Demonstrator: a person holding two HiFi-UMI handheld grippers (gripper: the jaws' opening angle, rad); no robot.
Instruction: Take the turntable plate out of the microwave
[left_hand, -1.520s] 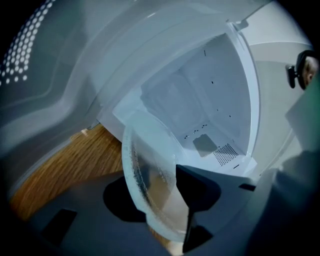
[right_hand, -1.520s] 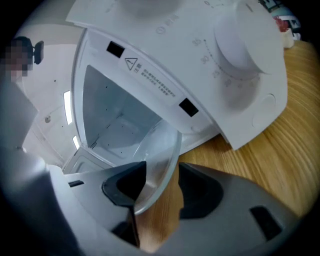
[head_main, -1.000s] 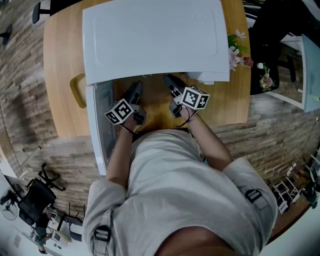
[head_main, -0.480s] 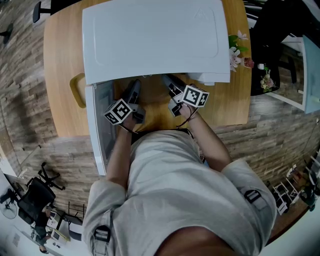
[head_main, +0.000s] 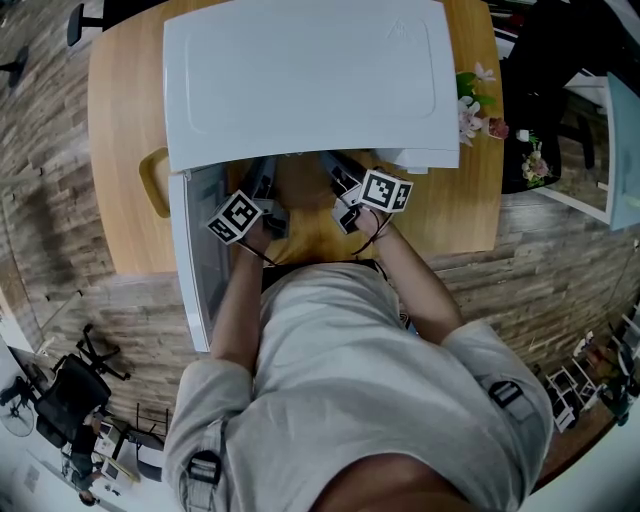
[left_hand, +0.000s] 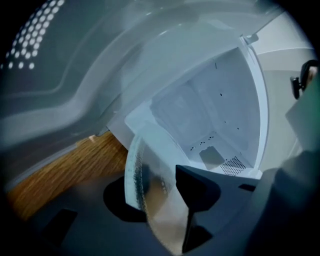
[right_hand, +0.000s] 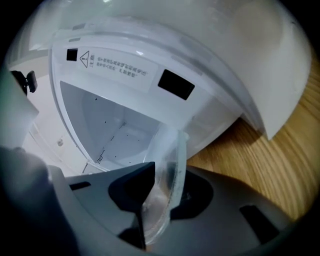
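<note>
A white microwave (head_main: 300, 80) stands on a wooden table (head_main: 120, 150), with its door (head_main: 195, 250) swung open on the left. A person leans over it and holds both grippers at the open front.

The left gripper (head_main: 262, 180) and the right gripper (head_main: 338, 172) point into the mouth, side by side with a gap between them. The glass plate (left_hand: 150, 190) stands edge-on between the left gripper's jaws, just in front of the bare white cavity (left_hand: 210, 110) and above the table's wood. These jaws have just been opening a little. They stand fairly wide, yet the plate still lies against the inner pad and its rim reaches the outer jaw.

In the right gripper view the plate's other edge (right_hand: 167, 160) sits between that gripper's jaws. They have just been closing and now stand narrow, pinching the glass from both faces.

Pink flowers (head_main: 470, 100) lie on the table to the microwave's right.
</note>
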